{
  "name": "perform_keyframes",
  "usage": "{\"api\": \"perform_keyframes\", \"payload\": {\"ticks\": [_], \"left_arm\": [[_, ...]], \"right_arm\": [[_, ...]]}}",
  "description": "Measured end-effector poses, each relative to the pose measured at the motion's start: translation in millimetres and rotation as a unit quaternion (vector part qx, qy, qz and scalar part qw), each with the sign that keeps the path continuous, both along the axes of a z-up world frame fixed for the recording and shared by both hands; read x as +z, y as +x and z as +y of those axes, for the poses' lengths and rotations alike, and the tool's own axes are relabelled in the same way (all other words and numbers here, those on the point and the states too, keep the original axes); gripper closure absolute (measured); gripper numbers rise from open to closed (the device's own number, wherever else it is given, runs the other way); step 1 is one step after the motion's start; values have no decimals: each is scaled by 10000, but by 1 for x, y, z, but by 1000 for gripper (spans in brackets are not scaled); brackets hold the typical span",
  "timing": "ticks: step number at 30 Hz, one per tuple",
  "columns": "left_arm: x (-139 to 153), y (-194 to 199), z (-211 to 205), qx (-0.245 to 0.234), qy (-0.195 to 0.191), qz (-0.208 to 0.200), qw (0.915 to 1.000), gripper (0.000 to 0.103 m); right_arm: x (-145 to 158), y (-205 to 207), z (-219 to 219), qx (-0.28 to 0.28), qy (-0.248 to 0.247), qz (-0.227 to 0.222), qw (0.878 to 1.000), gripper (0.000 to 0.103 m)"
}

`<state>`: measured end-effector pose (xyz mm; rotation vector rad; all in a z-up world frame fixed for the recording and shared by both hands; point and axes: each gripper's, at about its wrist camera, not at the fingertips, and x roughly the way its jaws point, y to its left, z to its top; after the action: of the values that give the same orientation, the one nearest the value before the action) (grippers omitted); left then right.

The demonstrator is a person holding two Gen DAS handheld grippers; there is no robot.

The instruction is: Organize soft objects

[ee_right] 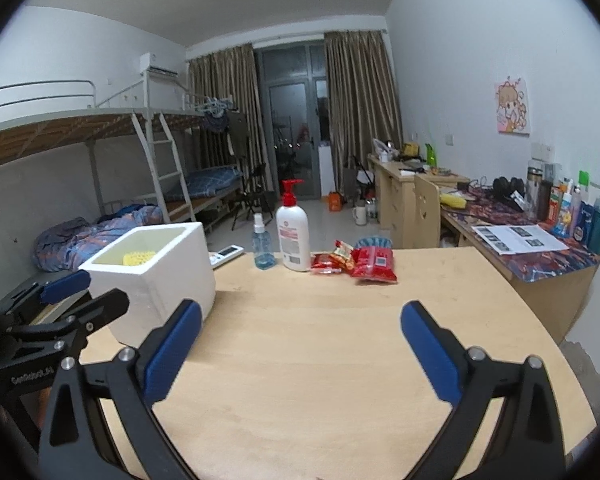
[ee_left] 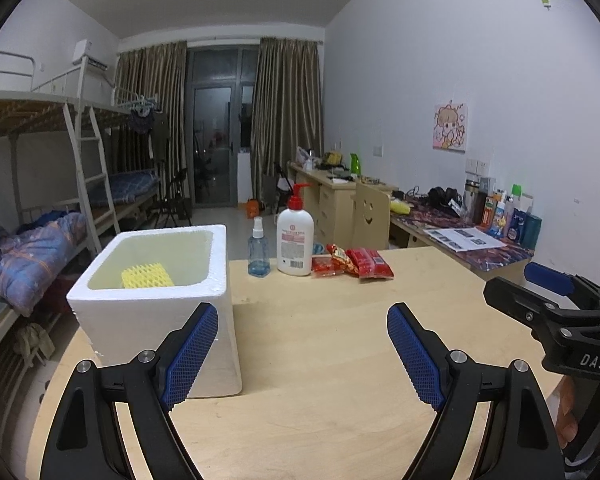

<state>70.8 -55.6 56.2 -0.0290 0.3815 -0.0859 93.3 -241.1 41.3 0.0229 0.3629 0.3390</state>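
A white foam box (ee_left: 156,308) stands on the left of the wooden table (ee_left: 320,360); it also shows in the right wrist view (ee_right: 156,276). A yellow foam net (ee_left: 147,276) lies inside it, also visible in the right wrist view (ee_right: 138,258). My left gripper (ee_left: 302,354) is open and empty, its left finger in front of the box. My right gripper (ee_right: 300,352) is open and empty over the table's middle. Red snack packets (ee_left: 354,262) lie at the far edge, also in the right wrist view (ee_right: 356,262).
A lotion pump bottle (ee_left: 295,240) and a blue spray bottle (ee_left: 259,254) stand at the table's far edge. A remote (ee_right: 226,254) lies behind the box. A cluttered desk (ee_right: 540,248) runs along the right wall, bunk beds (ee_left: 40,220) on the left.
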Motion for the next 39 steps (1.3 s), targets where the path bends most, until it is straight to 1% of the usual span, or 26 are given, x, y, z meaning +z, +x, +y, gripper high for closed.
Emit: {"api": "perform_keyframes", "payload": {"ticks": [4,7,11,14,18,20,22,23,26,29,33,36,39], "left_arm": [[-2,-10,1,7,-24,-139,9999,16],[-8,-19,5,115,-76,-240,9996,16],[-18,-29,4,232,38,-394,9989,16],[-29,-39,3,259,109,-483,9984,16],[-39,-48,4,310,144,-463,9983,16],[-43,-52,8,334,93,-475,9983,15],[-49,-55,11,303,42,-437,9986,8],[-51,-56,12,271,17,-429,9987,7],[-60,-61,16,307,-114,-434,9985,7],[-64,-66,20,362,-163,-458,9982,7],[-64,-68,21,399,-144,-473,9980,6],[-62,-69,18,373,-89,-509,9980,1],[-61,-68,16,376,-94,-543,9978,0]], "right_arm": [[-6,-11,3,194,-30,-153,9997,2],[-12,-21,7,395,-50,-287,9988,2],[-25,-33,13,637,-97,-428,9970,2],[-34,-39,15,705,-124,-493,9962,2],[-47,-41,13,766,-5,-423,9962,2],[-53,-42,13,775,19,-375,9963,2],[-57,-45,14,783,-44,-395,9961,2],[-59,-46,14,786,-51,-419,9960,2],[-67,-50,12,809,9,-383,9960,2],[-73,-48,11,805,136,-194,9965,2],[-71,-51,11,802,140,-197,9965,2],[-69,-53,10,829,157,-222,9962,2],[-69,-50,12,818,157,-191,9963,1]]}}
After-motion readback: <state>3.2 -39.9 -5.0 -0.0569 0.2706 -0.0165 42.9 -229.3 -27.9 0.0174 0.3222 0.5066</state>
